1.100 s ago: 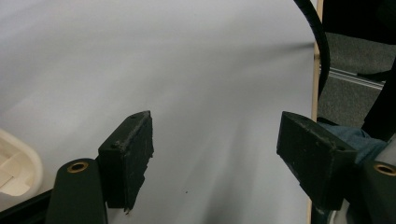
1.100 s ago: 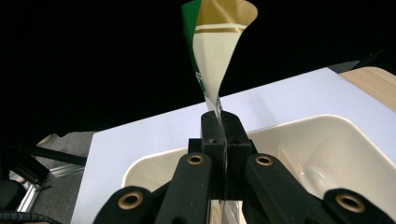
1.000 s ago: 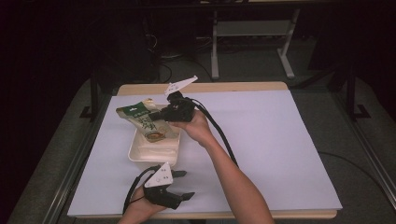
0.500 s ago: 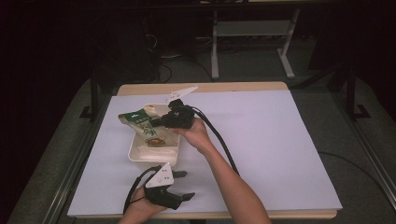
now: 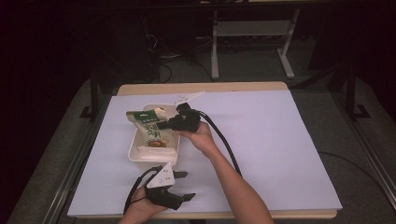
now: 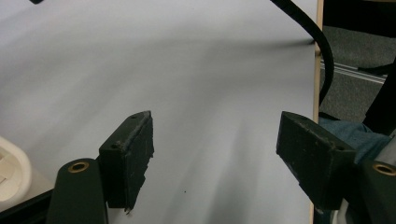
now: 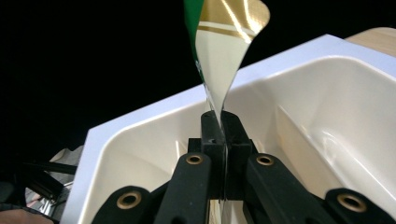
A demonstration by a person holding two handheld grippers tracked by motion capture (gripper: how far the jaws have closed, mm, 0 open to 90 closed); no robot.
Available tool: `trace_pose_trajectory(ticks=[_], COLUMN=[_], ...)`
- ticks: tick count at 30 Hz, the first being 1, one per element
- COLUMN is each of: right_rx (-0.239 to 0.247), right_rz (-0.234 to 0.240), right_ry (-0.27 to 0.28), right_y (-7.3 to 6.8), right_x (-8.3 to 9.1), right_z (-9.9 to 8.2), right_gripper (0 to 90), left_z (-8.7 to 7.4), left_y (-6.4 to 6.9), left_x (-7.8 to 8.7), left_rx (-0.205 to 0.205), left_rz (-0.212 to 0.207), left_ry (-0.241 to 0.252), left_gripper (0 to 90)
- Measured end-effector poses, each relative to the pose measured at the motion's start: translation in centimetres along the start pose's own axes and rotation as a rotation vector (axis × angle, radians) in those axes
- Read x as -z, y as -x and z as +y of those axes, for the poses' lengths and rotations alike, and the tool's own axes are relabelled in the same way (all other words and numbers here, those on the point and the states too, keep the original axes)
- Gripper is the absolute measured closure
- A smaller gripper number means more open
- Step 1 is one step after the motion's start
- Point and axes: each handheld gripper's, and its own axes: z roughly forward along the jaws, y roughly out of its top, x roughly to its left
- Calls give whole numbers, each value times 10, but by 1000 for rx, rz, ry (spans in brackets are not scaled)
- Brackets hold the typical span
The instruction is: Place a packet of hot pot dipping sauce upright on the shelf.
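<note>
- One snack packet (image 5: pixel 150 125), green-topped with cream and gold print, pinched at its edge by the right tool (image 5: pixel 164 124); jaws fully closed on the thin film, seen edge-on in the right gripper view (image 7: pixel 219 51).
- Packet hangs over the white tray (image 5: pixel 134 154), lower end inside it, top corner tilted up and away toward the tray's far left corner. Long axis runs roughly along the tray's length.
- Key relation: packet lies directly left of the right tool and above the tray's hollow (image 7: pixel 327 116); a downward lowering should seat it, by my reading.
- Left tool (image 5: pixel 180 185) rests at the near table (image 5: pixel 289 140) edge, jaws spread wide, nothing between them (image 6: pixel 215 158); right hand is much the nearer.
- Count: one packet, one tray, two tools.
</note>
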Motion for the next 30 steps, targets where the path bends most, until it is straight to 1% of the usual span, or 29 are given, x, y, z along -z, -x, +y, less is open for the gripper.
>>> trace_pose_trajectory(ticks=[8,12,15,16,18,19,21,23,25,28,30], right_rx=[-19,-38,-48,-60,-49,-53,-52,-56,-54,-56,-57], right_rz=[-33,-41,-49,-41,-47,-46,-53,-50,-52,-52,-60], right_ry=[-24,-44,-66,-75,-89,-92,-95,-97,-99,-101,-106], right_y=[6,10,13,13,13,13,12,13,12,13,13], right_x=[6,8,10,10,11,12,14,16,18,22,25], right_z=[-7,-9,-11,-11,-11,-11,-11,-11,-11,-11,-11], right_gripper=[897,894,879,869,847,840,807,778,709,667,602], left_z=[0,-1,-1,-1,-2,-2,-2,-2,-2,-2,-2], left_y=[1,1,0,-1,-2,-2,-2,-2,-2,-2,-3], left_x=[-2,-2,-3,-3,-2,-2,-2,-2,-2,-2,-3], left_rx=[2,-1,0,0,4,5,3,3,2,4,5], left_rz=[-3,-2,-6,-8,-7,-6,-5,-5,-5,-6,-12], left_ry=[0,-4,-8,-10,-5,-3,-2,-1,-2,-3,-7], left_gripper=[269,269,269,269,269,269,269,269,269,269,269])
